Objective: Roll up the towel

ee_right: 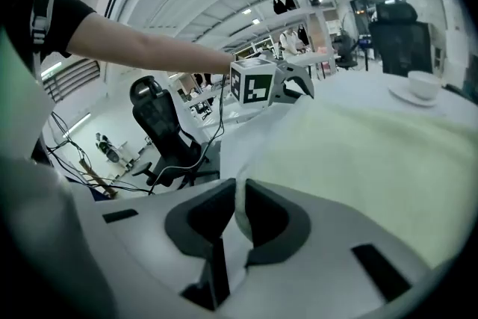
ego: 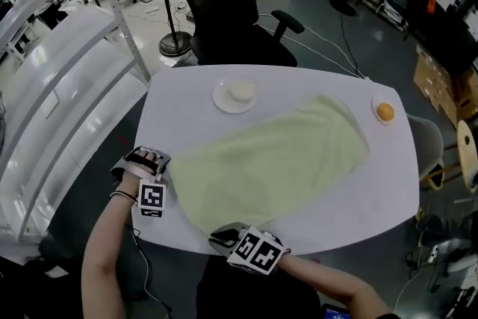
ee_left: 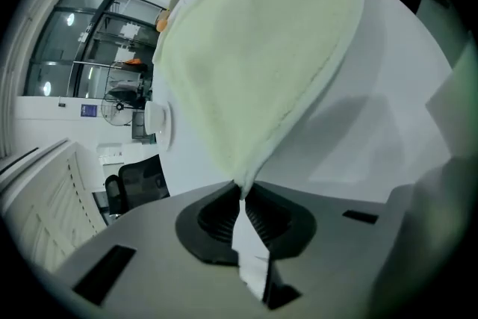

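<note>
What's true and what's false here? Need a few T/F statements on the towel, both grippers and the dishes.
1. The towel lies spread out on the table, not yet rolled. True.
2. The left gripper has open, empty jaws. False: its jaws are shut on a corner of the towel.
3. The right gripper is shut on the towel's near edge. True.
4. The orange thing sits on the towel. False: it sits in its own small dish, apart from the towel, near the table's far right edge.
5. The white cup stands on a plate clear of the towel. True.
</note>
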`<state>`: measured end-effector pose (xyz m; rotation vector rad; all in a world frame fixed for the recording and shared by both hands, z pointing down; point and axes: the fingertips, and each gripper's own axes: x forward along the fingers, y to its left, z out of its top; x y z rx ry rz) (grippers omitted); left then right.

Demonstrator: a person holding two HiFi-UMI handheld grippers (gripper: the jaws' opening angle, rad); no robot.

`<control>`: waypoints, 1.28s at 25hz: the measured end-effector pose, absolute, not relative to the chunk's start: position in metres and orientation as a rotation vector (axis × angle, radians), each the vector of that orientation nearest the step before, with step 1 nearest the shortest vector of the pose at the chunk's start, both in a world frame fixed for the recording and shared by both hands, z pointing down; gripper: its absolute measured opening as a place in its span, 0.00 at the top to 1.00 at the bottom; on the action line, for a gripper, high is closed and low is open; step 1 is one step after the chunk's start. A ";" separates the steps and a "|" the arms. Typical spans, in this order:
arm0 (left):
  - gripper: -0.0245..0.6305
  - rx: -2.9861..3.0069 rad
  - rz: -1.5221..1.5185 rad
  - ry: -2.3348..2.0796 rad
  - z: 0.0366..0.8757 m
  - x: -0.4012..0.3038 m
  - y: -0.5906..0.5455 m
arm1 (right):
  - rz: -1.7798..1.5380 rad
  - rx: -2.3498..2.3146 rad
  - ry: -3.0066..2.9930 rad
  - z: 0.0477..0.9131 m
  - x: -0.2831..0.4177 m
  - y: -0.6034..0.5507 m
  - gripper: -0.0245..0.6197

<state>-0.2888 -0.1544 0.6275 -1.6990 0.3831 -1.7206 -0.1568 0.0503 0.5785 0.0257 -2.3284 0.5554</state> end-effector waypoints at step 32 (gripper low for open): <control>0.91 -1.897 -1.929 0.593 0.646 -0.297 -0.164 | 0.738 0.328 -2.209 0.602 -0.070 -0.222 0.85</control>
